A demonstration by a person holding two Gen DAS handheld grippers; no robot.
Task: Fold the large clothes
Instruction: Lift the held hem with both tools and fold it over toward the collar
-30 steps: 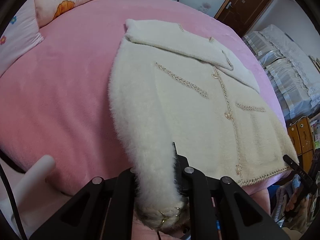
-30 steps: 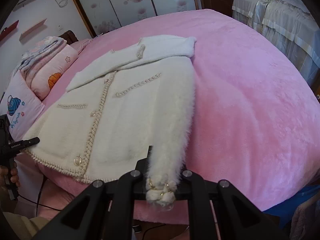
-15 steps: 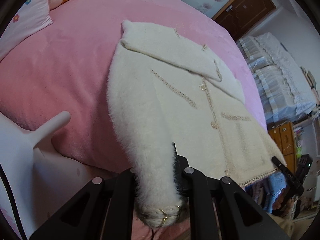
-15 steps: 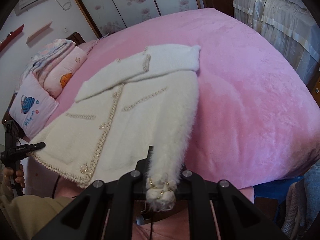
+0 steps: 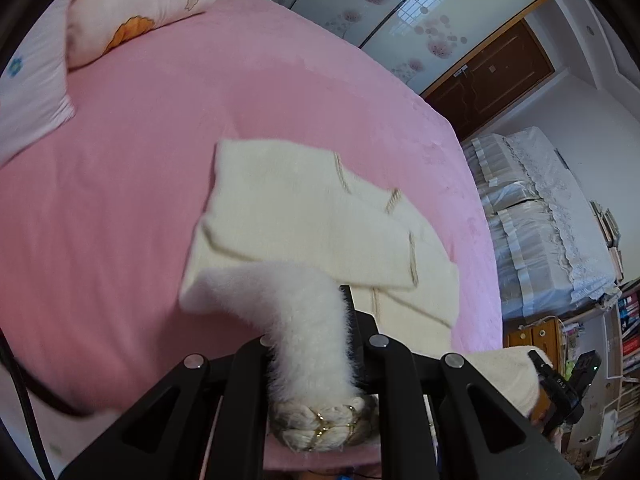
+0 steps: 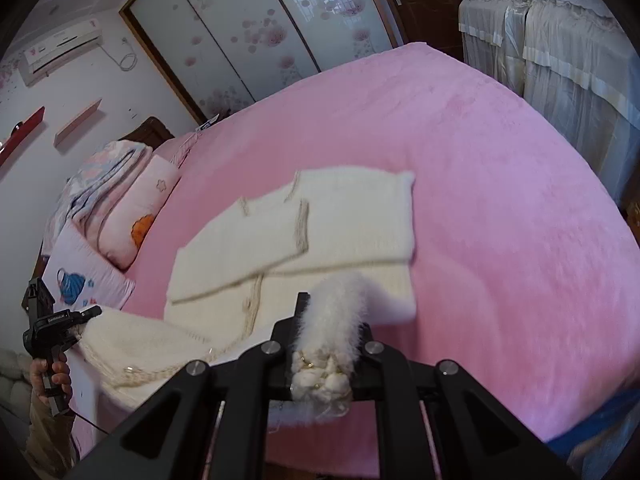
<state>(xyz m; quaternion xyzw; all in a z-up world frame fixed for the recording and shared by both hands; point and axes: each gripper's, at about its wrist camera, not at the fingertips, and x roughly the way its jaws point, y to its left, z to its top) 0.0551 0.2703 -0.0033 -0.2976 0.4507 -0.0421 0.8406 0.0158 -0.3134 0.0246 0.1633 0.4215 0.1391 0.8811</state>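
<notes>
A fluffy cream cardigan (image 5: pixel 304 220) with gold braid trim lies on the pink bed (image 5: pixel 120 160); it also shows in the right wrist view (image 6: pixel 320 232). My left gripper (image 5: pixel 316 364) is shut on one furry sleeve cuff (image 5: pixel 320 424) and holds it up at the bed's near edge. My right gripper (image 6: pixel 320 356) is shut on the other sleeve cuff (image 6: pixel 320 380). Both sleeves rise from the garment's lower corners toward the cameras. The lower half of the cardigan is lifted off the bed and hangs between the grippers. The left gripper also shows in the right wrist view (image 6: pixel 84 316).
Pink pillows (image 5: pixel 132 12) and folded bedding (image 6: pixel 100 184) lie at the head of the bed. A second bed with white lace covers (image 5: pixel 540 216) stands to the side. Wardrobe doors (image 6: pixel 260 28) and a brown door (image 5: pixel 492 76) lie beyond. Shelves (image 5: pixel 616 320) stand at the right.
Both grippers lifted the sleeve cuffs up and forward. The cardigan's lower part came off the bed edge and now looks shorter, bunched toward its collar end.
</notes>
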